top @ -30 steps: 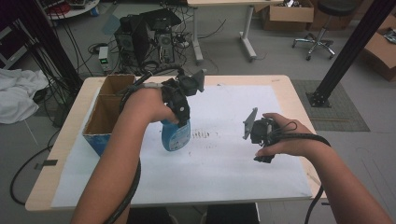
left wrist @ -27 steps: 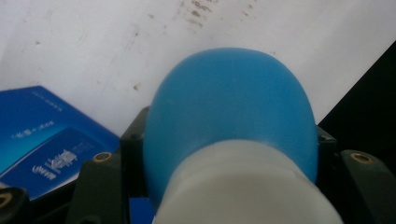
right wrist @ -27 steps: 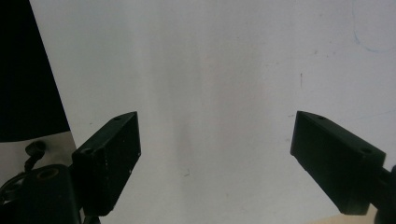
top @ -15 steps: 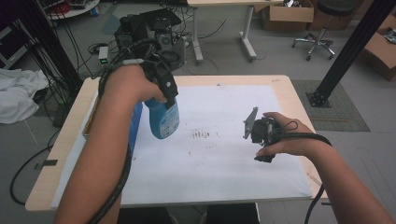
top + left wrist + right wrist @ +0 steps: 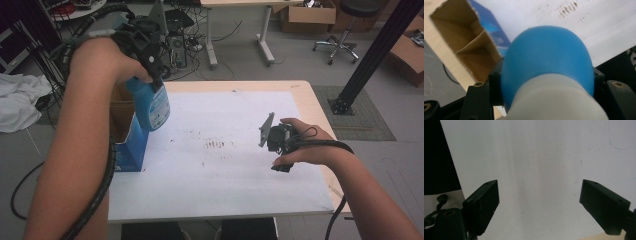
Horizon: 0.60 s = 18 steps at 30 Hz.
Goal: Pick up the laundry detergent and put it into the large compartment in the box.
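Observation:
A blue bottle [image 5: 150, 107] with a white label hangs in the air above the table's left side, beside an open cardboard box [image 5: 122, 131] with blue sides. My left gripper [image 5: 142, 45] is shut on the bottle's top; in the left gripper view the blue bottle [image 5: 546, 57] bulges between the jaws, with the box [image 5: 466, 42] and its cardboard divider below it. My right gripper [image 5: 277, 142] rests low over the white sheet [image 5: 220, 155] at the right. In the right gripper view my right gripper [image 5: 540, 205] stands open, nothing between its fingers [image 5: 484, 200].
The white sheet covers most of the wooden table [image 5: 312, 100] and bears a small patch of dark marks [image 5: 216, 145] at its middle. Beyond the table are a computer tower [image 5: 177, 47], cables, a desk leg, a chair and a black post [image 5: 372, 55].
My left gripper has lifted the blue bottle off the sheet and carried it up and to the left, over toward the box. The right gripper has stayed in place.

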Each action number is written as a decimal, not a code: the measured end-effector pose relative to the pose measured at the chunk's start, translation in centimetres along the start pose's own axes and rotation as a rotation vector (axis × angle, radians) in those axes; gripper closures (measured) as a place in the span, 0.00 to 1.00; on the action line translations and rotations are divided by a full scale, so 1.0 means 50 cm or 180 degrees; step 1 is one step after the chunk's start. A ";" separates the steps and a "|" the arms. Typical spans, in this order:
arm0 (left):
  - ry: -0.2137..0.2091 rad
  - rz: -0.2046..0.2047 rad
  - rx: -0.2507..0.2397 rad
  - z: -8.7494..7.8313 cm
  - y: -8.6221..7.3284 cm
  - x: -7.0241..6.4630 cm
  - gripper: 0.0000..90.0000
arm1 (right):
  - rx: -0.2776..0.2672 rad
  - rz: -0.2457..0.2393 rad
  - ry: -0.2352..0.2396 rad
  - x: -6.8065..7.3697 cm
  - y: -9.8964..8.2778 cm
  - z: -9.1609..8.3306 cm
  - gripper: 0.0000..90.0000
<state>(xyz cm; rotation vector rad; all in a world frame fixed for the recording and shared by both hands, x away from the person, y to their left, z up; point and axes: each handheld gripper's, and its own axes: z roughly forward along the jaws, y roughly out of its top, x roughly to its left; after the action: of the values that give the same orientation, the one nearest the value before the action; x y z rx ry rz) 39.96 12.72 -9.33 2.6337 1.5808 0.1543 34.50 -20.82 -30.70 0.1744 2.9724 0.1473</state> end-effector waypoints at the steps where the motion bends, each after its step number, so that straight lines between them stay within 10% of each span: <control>1: 0.0011 -0.0049 -0.0007 -0.005 -0.002 0.005 0.43 | -0.0002 -0.0004 0.0003 0.000 0.001 0.000 0.18; 18: -0.0001 -0.0759 0.0077 -0.038 -0.039 0.100 0.43 | -0.0040 -0.0014 -0.0003 -0.005 0.007 0.002 0.18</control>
<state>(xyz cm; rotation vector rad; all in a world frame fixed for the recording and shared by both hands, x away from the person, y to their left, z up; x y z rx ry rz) 40.38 18.06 -7.41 2.4347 1.8900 0.1223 34.78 -20.51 -30.74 0.1661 2.9699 0.1650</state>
